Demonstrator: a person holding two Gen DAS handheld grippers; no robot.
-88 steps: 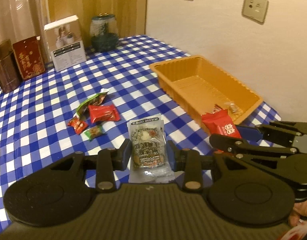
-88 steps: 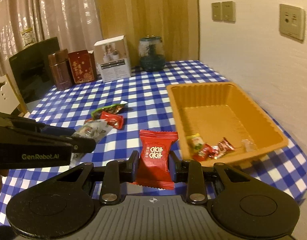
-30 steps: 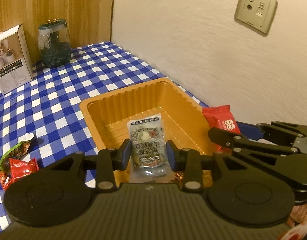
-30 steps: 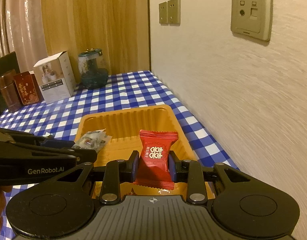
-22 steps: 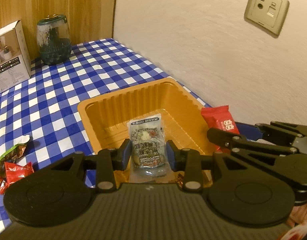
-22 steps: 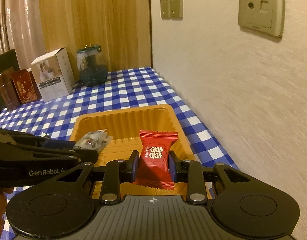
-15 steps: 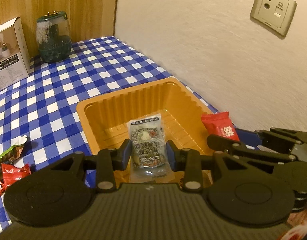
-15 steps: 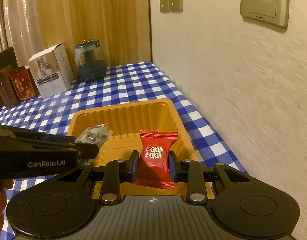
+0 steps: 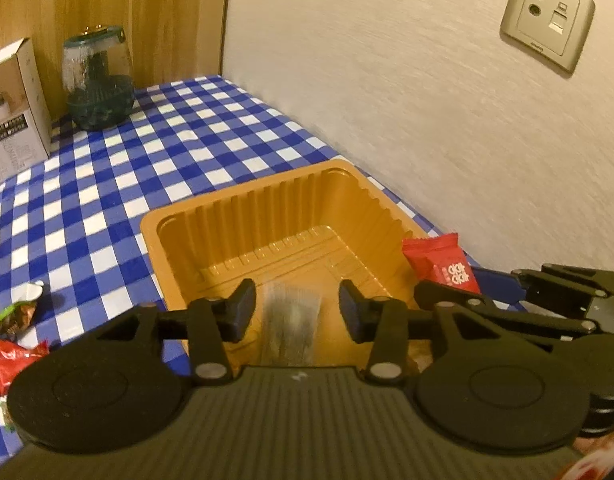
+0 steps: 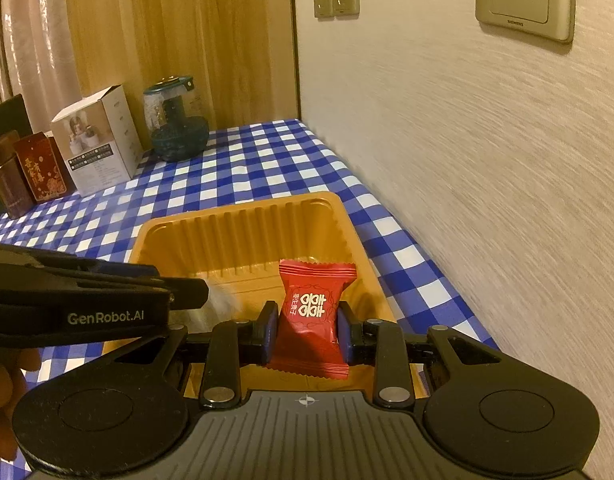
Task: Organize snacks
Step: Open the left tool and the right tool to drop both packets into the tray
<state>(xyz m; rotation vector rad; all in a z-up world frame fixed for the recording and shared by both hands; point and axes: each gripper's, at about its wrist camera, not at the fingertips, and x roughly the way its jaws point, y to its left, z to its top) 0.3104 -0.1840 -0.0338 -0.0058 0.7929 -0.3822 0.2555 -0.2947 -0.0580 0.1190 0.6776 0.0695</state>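
My left gripper (image 9: 297,304) hangs over the near end of the orange tray (image 9: 243,196), and its jaws are opening. A clear packet of mixed snacks (image 9: 291,324) drops between them as a blur, with a gap to each pad. To its right, my right gripper (image 10: 309,326) is shut on a red candy packet (image 10: 313,300), held upright above the same tray (image 10: 243,210). The red packet (image 9: 439,264) also shows in the left wrist view, sticking out of the right gripper (image 9: 427,288). In the right wrist view the left gripper (image 10: 191,286) reaches in from the left.
A blue checked cloth (image 9: 107,184) covers the table, which meets the wall (image 9: 387,100) right behind the tray. At the back stand a glass jar (image 10: 175,128), a white box (image 10: 99,140) and a red box (image 10: 41,168). Loose snacks (image 9: 11,344) lie left of the tray.
The left jaws have spread apart and the clear packet has slipped down out of their grip. The right gripper still holds the red packet in the same place.
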